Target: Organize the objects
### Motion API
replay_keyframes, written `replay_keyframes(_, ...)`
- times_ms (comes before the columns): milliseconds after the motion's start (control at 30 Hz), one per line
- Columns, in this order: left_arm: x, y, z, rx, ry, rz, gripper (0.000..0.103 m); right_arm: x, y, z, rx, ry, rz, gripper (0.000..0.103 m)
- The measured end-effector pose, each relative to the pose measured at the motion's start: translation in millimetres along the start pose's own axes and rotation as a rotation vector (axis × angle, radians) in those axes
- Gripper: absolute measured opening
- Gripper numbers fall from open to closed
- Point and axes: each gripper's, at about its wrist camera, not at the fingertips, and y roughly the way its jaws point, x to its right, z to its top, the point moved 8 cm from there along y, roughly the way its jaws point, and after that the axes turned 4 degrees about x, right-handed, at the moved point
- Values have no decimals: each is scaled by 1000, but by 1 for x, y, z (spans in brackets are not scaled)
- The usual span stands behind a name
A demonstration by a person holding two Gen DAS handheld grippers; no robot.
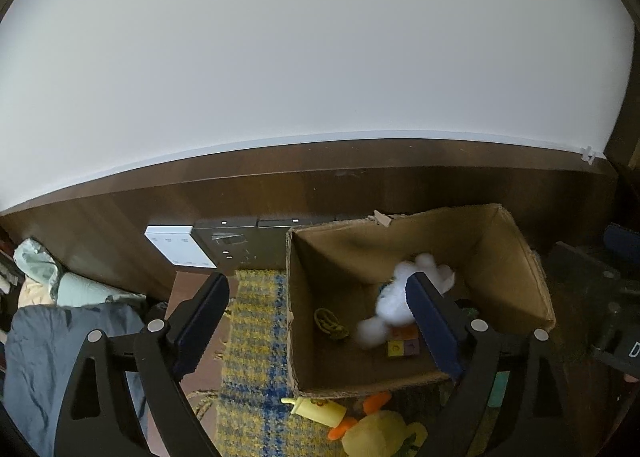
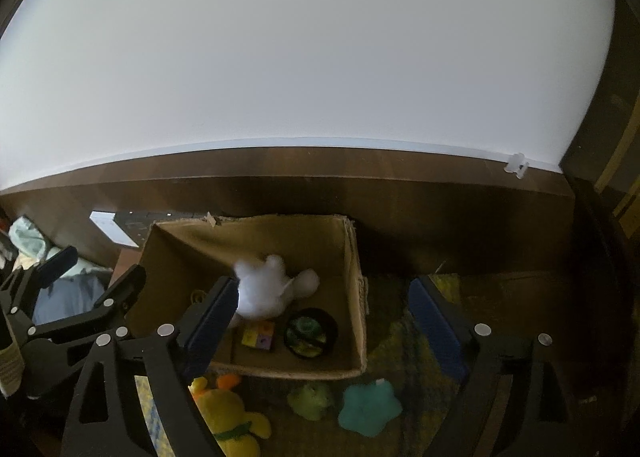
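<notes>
An open cardboard box (image 1: pixel 516 257) (image 2: pixel 356 297) stands on a yellow-blue rug. A blurred white plush toy (image 1: pixel 400 297) (image 2: pixel 268 289) is inside it, above a coloured cube (image 1: pixel 402 347) (image 2: pixel 259 334), a yellow rope toy (image 1: pixel 330 323) and a dark round toy (image 2: pixel 311 333). My left gripper (image 1: pixel 316 321) is open and empty over the box's left wall; it also shows in the right wrist view (image 2: pixel 98 269). My right gripper (image 2: pixel 322 325) is open and empty over the box's right part.
In front of the box lie a yellow plush duck (image 1: pixel 380 435) (image 2: pixel 230 417), a yellow bottle toy (image 1: pixel 318 411), a green plush (image 2: pixel 312 399) and a teal star plush (image 2: pixel 370 407). A dark wooden wall panel (image 1: pixel 320 185) runs behind. Clothes (image 1: pixel 60 321) lie at the left.
</notes>
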Motion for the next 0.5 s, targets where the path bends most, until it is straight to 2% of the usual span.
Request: replay_keyframes(500, 6, -43, -17, 45, 15, 1, 92, 12, -30, -25, 22, 31, -11, 88)
